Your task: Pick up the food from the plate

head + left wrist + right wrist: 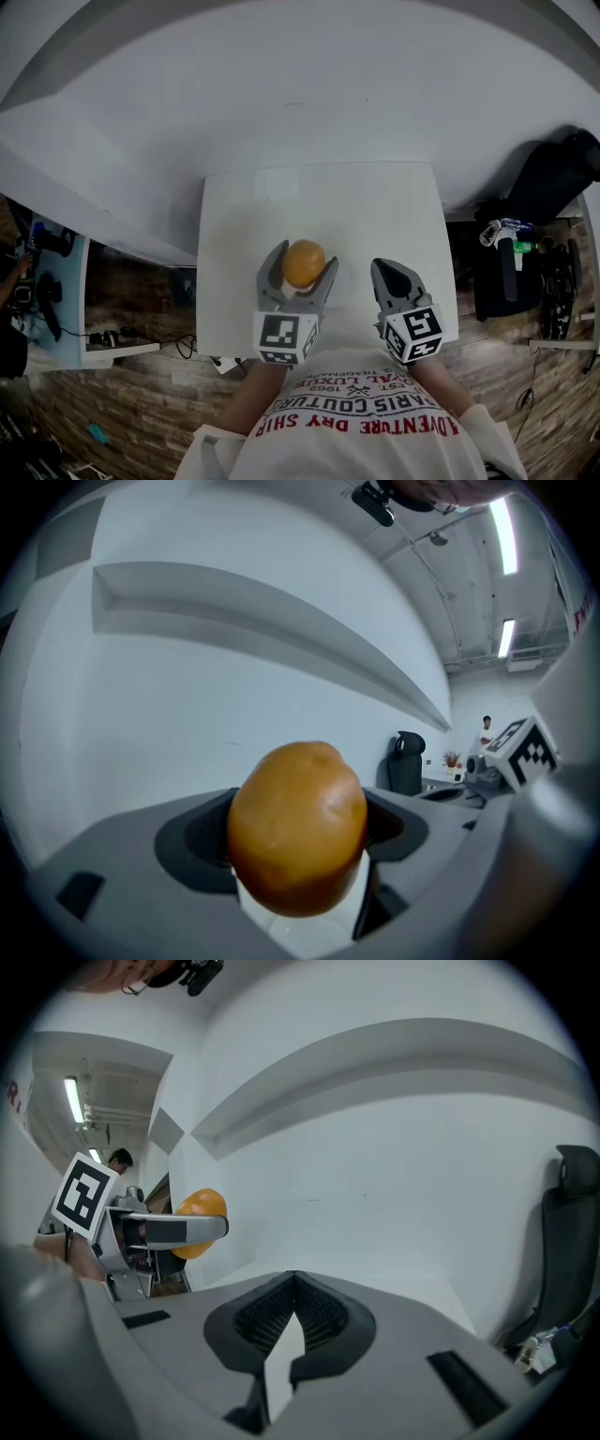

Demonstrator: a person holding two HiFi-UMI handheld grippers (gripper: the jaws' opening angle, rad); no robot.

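Presently, the left gripper [304, 255] has its jaws clamped on the food [298, 827], a smooth, rounded orange-brown item. It is held at centre frame of the head view, over the white tabletop [375, 206]. The right gripper [291, 1290], lower right of centre in that view, has its jaws pressed together on nothing. No plate can be made out in any view.

Assessment: the grasp is made and the food appears raised clear. The next move calls for firm, even pressure and a level carry, since the rounded surface could slip.
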